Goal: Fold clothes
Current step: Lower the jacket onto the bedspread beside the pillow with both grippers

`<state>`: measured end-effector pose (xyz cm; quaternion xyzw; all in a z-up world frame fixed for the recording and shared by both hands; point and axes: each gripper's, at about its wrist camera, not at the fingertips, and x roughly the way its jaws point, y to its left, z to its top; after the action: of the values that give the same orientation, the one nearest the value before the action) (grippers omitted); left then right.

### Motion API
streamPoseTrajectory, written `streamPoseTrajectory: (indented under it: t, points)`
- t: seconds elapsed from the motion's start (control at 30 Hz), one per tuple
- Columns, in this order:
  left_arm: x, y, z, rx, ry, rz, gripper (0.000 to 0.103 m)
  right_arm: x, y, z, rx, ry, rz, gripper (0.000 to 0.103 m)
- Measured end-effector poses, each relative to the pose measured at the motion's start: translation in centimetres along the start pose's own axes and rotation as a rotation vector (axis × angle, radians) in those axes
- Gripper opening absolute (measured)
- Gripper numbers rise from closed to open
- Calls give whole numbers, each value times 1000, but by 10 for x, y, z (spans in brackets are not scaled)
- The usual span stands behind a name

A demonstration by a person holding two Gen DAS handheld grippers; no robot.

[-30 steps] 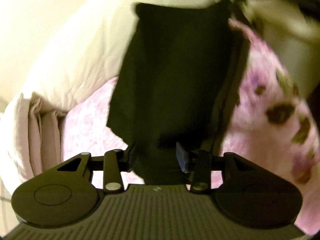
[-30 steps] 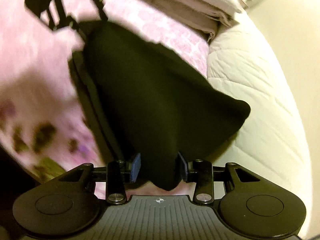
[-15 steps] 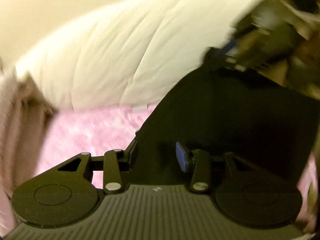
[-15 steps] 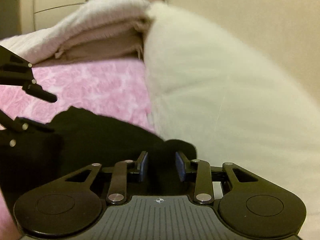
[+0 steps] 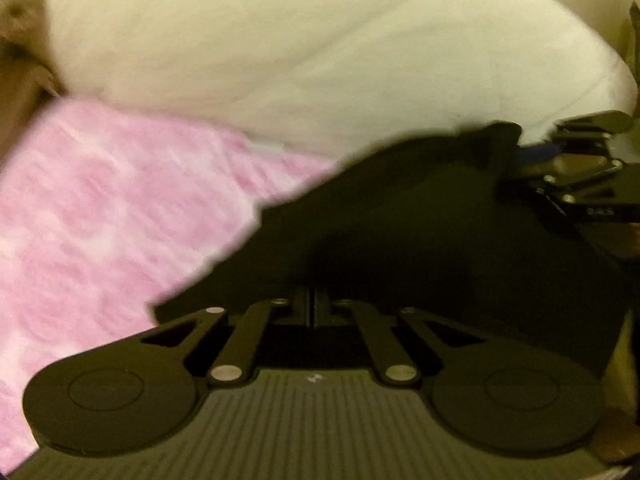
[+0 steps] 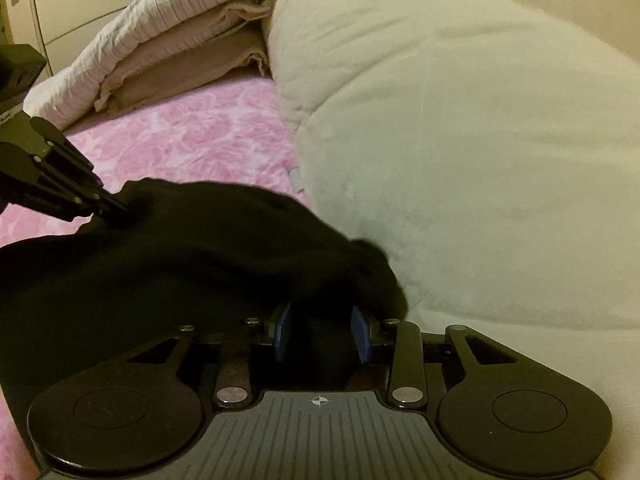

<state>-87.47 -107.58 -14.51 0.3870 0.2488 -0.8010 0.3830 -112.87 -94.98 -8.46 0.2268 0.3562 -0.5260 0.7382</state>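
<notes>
black cloth fills the middle of both views: the black garment (image 5: 420, 232) now lies low across the pink bedspread (image 5: 100, 220), its far edge against the white duvet (image 5: 320, 52), where 1 second ago it hung upright. on the left, the left gripper (image 5: 312, 308) has snapped fully shut, seemingly pinching nothing now. on the right, the right gripper (image 6: 322, 330) has narrowed slightly, its blue pads (image 6: 362, 334) half apart with a bunched corner between them. the fold looks laid down, with release under way.
</notes>
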Motion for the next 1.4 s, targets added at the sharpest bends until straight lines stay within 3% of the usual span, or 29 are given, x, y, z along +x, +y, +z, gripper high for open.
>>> streamPoseTrajectory:
  t: [0.1, 0.17, 0.3, 0.47, 0.57, 0.63, 0.7, 0.77, 0.87, 0.93, 1.0, 1.1, 1.2, 1.27, 1.33, 1.4]
  points:
    - [-20, 19, -7, -114, -60, 48, 0, -18, 10, 1, -20, -63, -12, 35]
    - [-4, 20, -16, -100, -19, 57, 0, -11, 20, 2, -54, -76, -18, 35]
    - [34, 20, -29, -88, 36, 55, 1, 30, 14, -8, 31, -6, 3, 35]
    - [16, 20, -22, -63, 42, 72, 5, 33, -1, -5, 135, 49, 22, 35]
    - [-10, 23, -14, -48, 11, 112, 5, 8, 6, 10, 74, 37, -27, 35]
    - [-26, 23, -5, -36, -32, 127, 5, -6, 13, 18, 12, -24, -59, 35]
    - [-27, 14, 7, -10, -65, 92, 5, -11, 17, 25, -36, -70, -81, 35]
    - [-18, 3, 17, 21, -81, 43, 5, 5, 14, 27, -36, -62, -82, 35]
    - [15, -20, 28, 98, -50, -28, 7, 47, 5, 21, 14, 11, -51, 35]
    - [40, -29, 25, 132, 4, -33, 6, 68, 3, 17, 17, 42, -30, 35]
    - [48, -33, 21, 145, 4, -27, 6, 68, -2, 18, 26, 53, -10, 35]
    - [30, -28, 23, 110, 12, -21, 7, 47, -10, 24, 73, 60, 20, 35]
    - [-3, -23, 18, 92, 3, 18, 7, 6, 1, 23, 36, 19, 4, 35]
    - [-19, -24, 5, 70, 23, 32, 7, -7, 13, 15, 67, 43, 43, 36]
    - [-23, -27, -11, 47, 82, 48, 7, 1, 24, 4, 106, 124, 90, 36]
    - [-3, -29, -30, 35, 187, 52, 8, 13, 31, -10, 128, 169, 98, 39]
